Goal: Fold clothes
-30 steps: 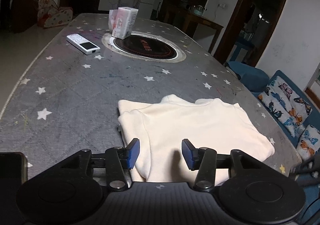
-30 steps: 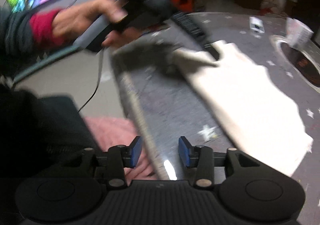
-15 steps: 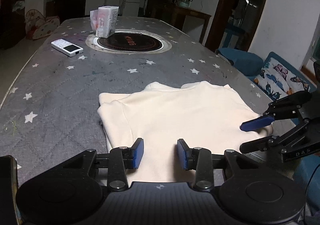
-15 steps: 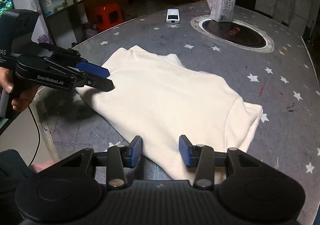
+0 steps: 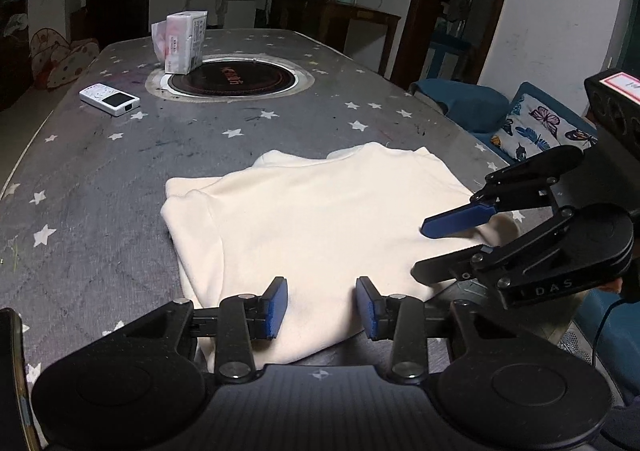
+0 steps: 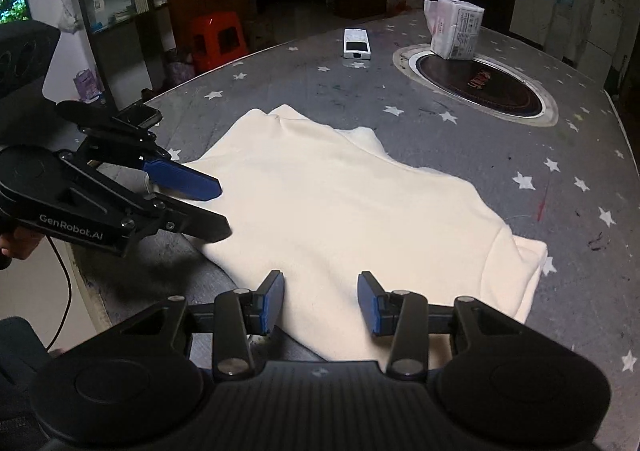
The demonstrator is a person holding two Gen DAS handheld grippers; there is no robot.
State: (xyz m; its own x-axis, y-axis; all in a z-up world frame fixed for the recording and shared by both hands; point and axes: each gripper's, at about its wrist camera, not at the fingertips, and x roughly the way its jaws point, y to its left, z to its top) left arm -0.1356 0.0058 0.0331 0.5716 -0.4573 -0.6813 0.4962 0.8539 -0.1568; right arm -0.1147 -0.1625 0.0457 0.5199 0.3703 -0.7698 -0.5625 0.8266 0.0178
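Shirt [image 5: 316,219], cream, lying flat at the near edge of the table [image 5: 100,187], one sleeve doubled over the body, hem hanging slightly past the edge. Left gripper [image 5: 320,309] and right gripper [image 6: 320,303] low over that hem, fingers [image 5: 276,307] spread on both, pinching nothing. Partly folded by the look of it; fits either a fold under way or a finished bundle. Any further fold: both hem corners pinched together.
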